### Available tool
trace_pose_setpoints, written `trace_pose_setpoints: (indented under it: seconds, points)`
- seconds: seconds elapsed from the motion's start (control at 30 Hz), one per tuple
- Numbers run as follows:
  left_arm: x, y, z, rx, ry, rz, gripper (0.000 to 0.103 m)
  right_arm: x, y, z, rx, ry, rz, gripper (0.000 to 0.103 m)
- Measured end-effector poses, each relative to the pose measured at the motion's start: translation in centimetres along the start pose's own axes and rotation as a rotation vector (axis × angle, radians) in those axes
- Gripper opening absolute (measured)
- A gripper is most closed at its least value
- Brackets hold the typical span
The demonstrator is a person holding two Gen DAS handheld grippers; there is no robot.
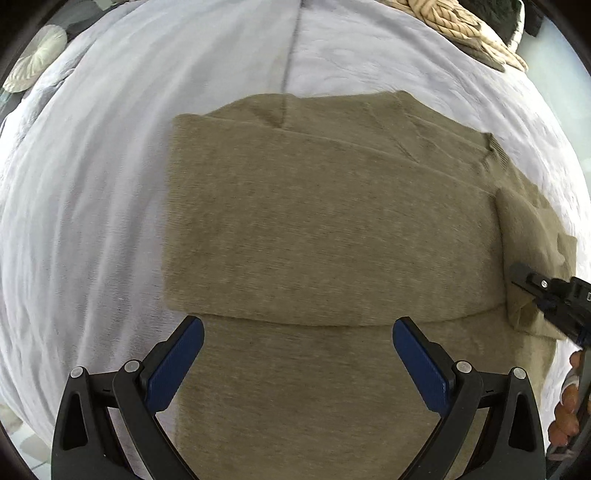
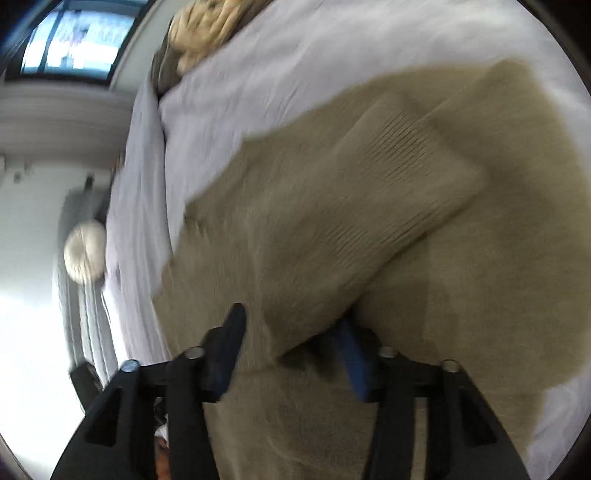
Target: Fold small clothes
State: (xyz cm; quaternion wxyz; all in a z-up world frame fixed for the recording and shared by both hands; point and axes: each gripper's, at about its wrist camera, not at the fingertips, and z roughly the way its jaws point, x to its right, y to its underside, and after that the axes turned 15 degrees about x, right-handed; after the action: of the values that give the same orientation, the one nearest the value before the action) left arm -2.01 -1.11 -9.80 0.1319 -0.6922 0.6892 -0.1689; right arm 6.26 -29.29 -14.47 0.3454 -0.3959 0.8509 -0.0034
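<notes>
Knit sweater sleeve between parted right claw.

Open pale sheet left of the olive sweater, bare sheet beyond it too, chunky knit blanket crowding the far corner, right claw blocking the sweater's right edge

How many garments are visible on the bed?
2: the olive-tan sweater spread mid-bed, and a cream cable-knit bunched at the far edge. More may lie hidden.

Soft daylight throughout; the right wrist view is motion-blurred with window glare, both fisheye-warped at edges.
</notes>
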Motion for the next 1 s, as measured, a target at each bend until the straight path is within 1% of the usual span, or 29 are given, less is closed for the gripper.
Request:
trace_pose_setpoints:
  seconds: [0.07, 0.13, 0.17, 0.2, 0.23, 0.27, 0.33, 0.43, 0.47, 0.53, 0.6, 0.63, 0.73, 0.8, 0.83, 0.87, 0.93, 1.0]
  points:
    - [-0.6, 0.0, 0.1, 0.006, 0.009, -0.006, 0.102, 0.7, -1.3, -0.9, 0.060, 0.016, 0.063, 0.056]
    - [-1.3, 0.2, 0.0, 0.014, 0.018, -0.008, 0.102, 1.5, -2.7, -0.7, 0.100, 0.024, 0.147, 0.056]
    - [-1.8, 0.7, -0.6, 0.016, 0.024, -0.010, 0.102, 1.8, -3.2, -0.5, 0.116, 0.022, 0.192, 0.055]
    - [-2.6, 0.7, -0.7, 0.017, 0.031, -0.014, 0.102, 2.0, -3.5, -0.4, 0.124, 0.022, 0.217, 0.050]
    - [-3.2, 0.7, -0.6, 0.017, 0.039, -0.020, 0.102, 1.9, -3.8, -0.2, 0.129, 0.019, 0.227, 0.019]
    - [-3.7, 0.7, -0.5, 0.018, 0.049, -0.025, 0.102, 1.2, -4.0, 0.0, 0.124, 0.010, 0.211, 0.008]
    - [-4.5, 0.6, -0.6, 0.025, 0.077, -0.040, 0.102, -1.2, -4.1, 0.6, 0.119, -0.023, 0.123, 0.008]
    - [-5.7, 0.2, -0.9, 0.039, 0.121, -0.058, 0.102, -6.9, -3.1, 2.4, 0.059, -0.091, -0.094, 0.008]
    - [-6.1, 0.1, -1.0, 0.042, 0.135, -0.067, 0.102, -8.8, -2.4, 3.2, 0.030, -0.106, -0.178, 0.008]
    - [-6.8, -0.6, -0.9, 0.050, 0.161, -0.094, 0.102, -11.5, -0.7, 4.6, -0.028, -0.131, -0.288, 0.008]
    - [-5.7, -0.7, -1.2, 0.054, 0.154, -0.123, 0.102, -13.1, 1.6, 6.2, -0.097, -0.140, -0.371, 0.008]
    - [-6.2, -0.9, -1.2, 0.056, 0.161, -0.143, 0.102, -13.6, 2.7, 6.9, -0.131, -0.138, -0.404, 0.008]
    - [-5.9, -1.2, -1.4, 0.070, 0.179, -0.178, 0.102, -13.7, 5.2, 9.1, -0.224, -0.103, -0.458, 0.012]
    - [-5.2, -1.2, -1.0, 0.067, 0.188, -0.183, 0.102, -13.0, 6.5, 9.3, -0.267, -0.064, -0.484, 0.016]
    - [-3.8, -1.6, 0.0, 0.059, 0.195, -0.188, 0.102, -12.4, 6.9, 8.8, -0.279, -0.060, -0.486, 0.026]
    - [-3.3, -1.7, 0.7, 0.050, 0.201, -0.196, 0.102, -11.9, 7.2, 7.9, -0.278, -0.067, -0.475, 0.039]
    - [-2.5, -1.7, 1.5, 0.031, 0.207, -0.199, 0.102, -11.0, 6.8, 6.8, -0.264, -0.078, -0.435, 0.052]
    - [-2.0, -1.6, 1.8, 0.021, 0.222, -0.192, 0.102, -9.2, 6.1, 5.1, -0.244, -0.065, -0.373, 0.053]
